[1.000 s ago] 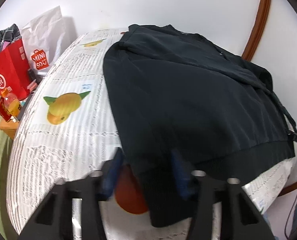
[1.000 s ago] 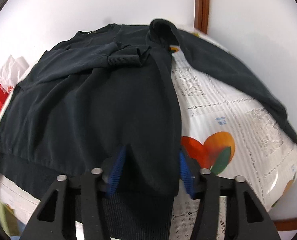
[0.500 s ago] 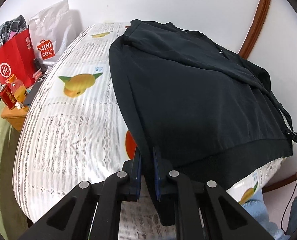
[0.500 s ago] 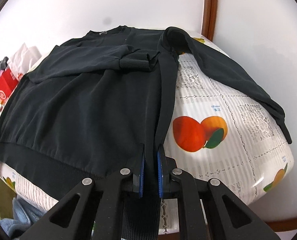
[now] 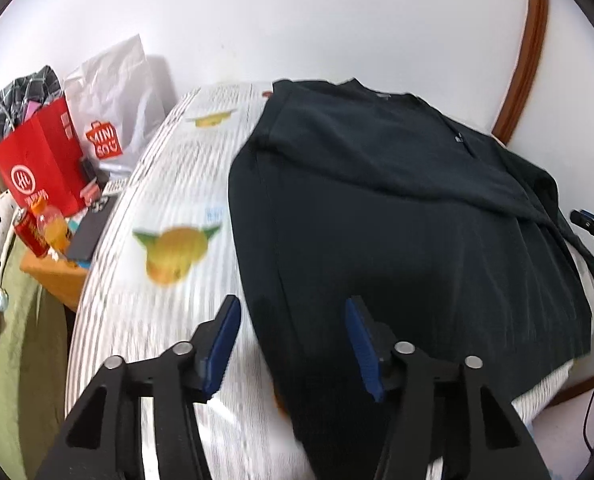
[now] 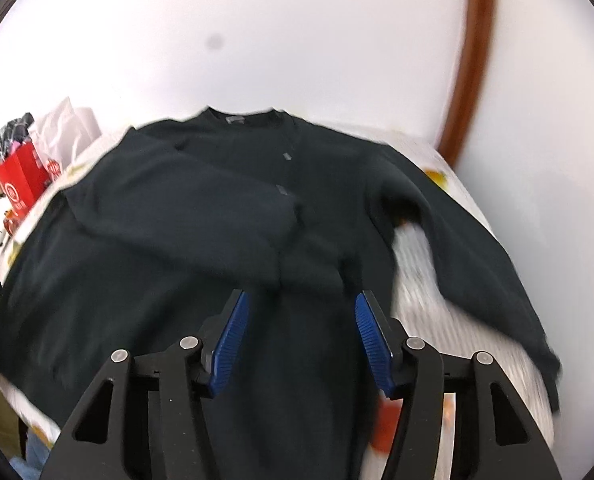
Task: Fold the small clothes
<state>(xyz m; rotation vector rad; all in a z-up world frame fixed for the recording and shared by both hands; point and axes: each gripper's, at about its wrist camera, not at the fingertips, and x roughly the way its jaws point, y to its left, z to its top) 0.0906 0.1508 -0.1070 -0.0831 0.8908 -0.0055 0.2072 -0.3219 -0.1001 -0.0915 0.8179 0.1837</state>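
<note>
Your left gripper [image 5: 293,344] and right gripper [image 6: 303,340] hang over the dark sweater [image 6: 201,240], jaws opening, gripping nothing, so it lies flat for folding.

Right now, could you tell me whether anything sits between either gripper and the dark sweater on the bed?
Nothing visible does. The left gripper and the right gripper both hang directly over the dark sweater, jaws opening with only its fabric below the gap between the pads. The bags stand off beside the bed.
</note>
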